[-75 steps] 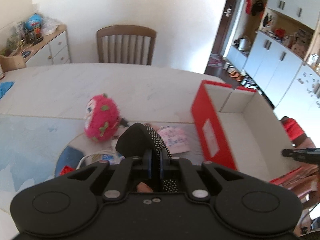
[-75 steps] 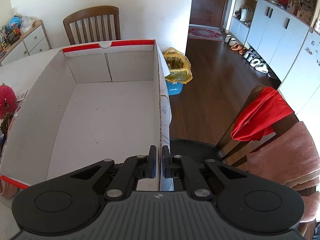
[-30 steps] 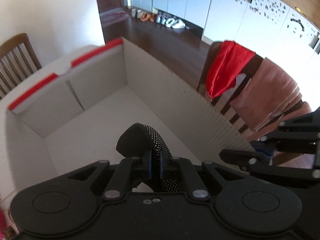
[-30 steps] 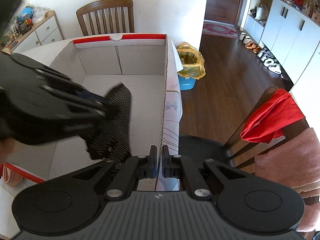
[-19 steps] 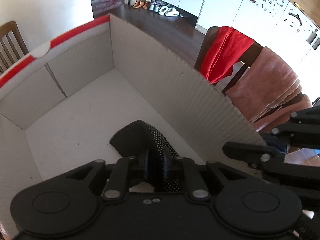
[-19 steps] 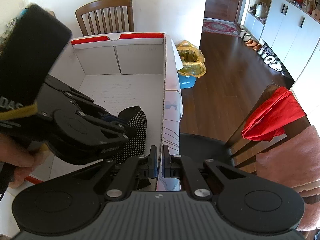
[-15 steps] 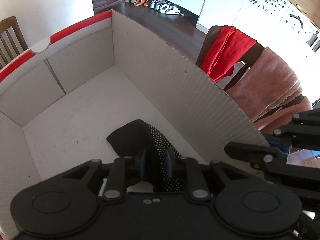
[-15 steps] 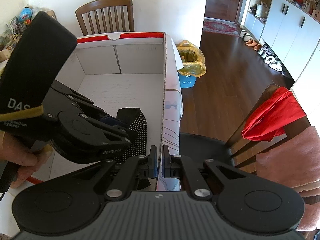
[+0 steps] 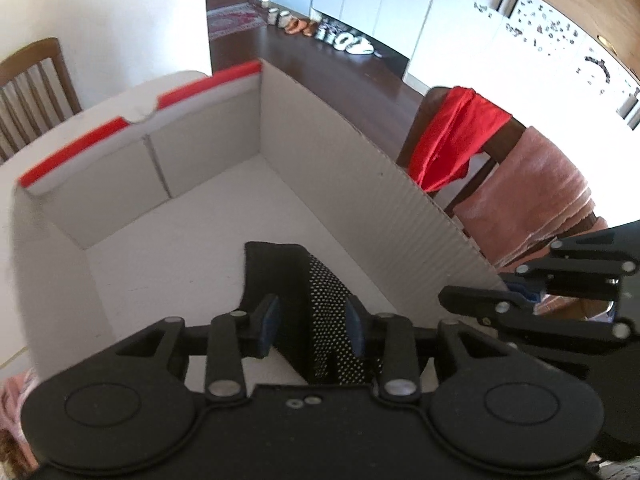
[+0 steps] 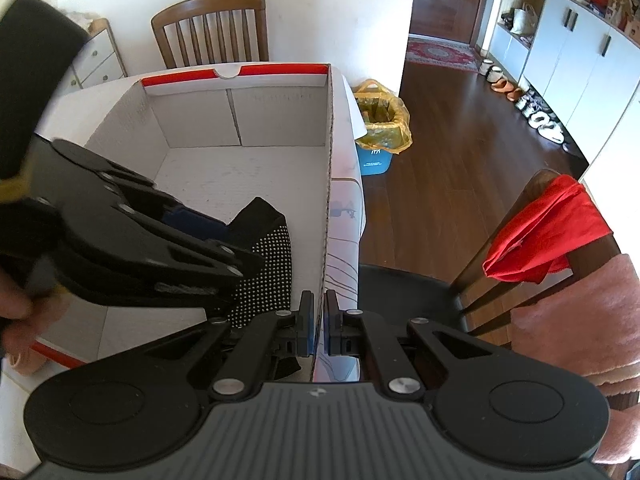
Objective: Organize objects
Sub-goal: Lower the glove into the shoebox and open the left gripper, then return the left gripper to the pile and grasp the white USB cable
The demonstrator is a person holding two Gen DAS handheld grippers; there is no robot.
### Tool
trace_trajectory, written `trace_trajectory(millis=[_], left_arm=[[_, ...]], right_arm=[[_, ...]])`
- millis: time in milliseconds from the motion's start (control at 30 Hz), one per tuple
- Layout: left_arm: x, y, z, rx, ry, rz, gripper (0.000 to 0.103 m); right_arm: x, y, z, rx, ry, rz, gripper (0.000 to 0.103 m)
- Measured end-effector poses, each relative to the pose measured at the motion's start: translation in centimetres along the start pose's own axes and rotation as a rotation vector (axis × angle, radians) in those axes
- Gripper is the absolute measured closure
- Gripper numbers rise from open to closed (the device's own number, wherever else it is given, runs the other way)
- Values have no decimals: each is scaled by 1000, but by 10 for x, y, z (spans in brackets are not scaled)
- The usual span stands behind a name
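Observation:
A white cardboard box (image 9: 360, 184) with a red rim stands on the table. Inside it, near the right wall, lies a black fabric piece with a white-dotted band (image 9: 288, 280). My left gripper (image 9: 311, 324) hangs over the box floor with its jaws opening. The fabric sits loosely between the blue pads (image 9: 267, 322), which no longer pinch it. My right gripper (image 10: 319, 320) is shut on the near end of the box's right wall (image 10: 326, 200). The right wrist view shows the left gripper (image 10: 232, 248) from the side, over the dotted fabric (image 10: 268, 272).
A chair draped with a red cloth (image 10: 548, 228) and a pink towel (image 10: 576, 312) stands right of the table. A wooden chair (image 10: 212, 28) is beyond the box, and a bin with a yellow bag (image 10: 380, 124) is on the dark floor. A hand (image 10: 12, 312) holds the left gripper.
The left jaws have spread apart and let go of the black dotted fabric, which now rests on the box floor. The right gripper has kept its hold on the wall.

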State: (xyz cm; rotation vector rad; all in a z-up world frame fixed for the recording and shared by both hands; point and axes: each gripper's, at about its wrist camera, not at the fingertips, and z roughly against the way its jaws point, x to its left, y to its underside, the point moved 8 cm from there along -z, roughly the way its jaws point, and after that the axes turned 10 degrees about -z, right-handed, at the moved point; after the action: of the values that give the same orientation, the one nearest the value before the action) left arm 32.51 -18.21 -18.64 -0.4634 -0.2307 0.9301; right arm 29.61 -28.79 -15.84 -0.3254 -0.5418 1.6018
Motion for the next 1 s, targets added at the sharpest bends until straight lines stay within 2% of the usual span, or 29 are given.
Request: trace_trajectory(millis=[233, 533, 800, 1000], left_arm=[[2, 5, 41, -64, -40, 27, 68], [10, 26, 91, -145, -114, 72, 59], [27, 57, 118, -165, -169, 140, 50], [46, 90, 134, -162, -220, 226, 43]], right_arm=[[1, 0, 0, 2, 11, 13, 99], [5, 0, -1, 1, 25, 29, 99], [7, 1, 0, 1, 35, 37, 99], [9, 1, 1, 1, 40, 37, 99]])
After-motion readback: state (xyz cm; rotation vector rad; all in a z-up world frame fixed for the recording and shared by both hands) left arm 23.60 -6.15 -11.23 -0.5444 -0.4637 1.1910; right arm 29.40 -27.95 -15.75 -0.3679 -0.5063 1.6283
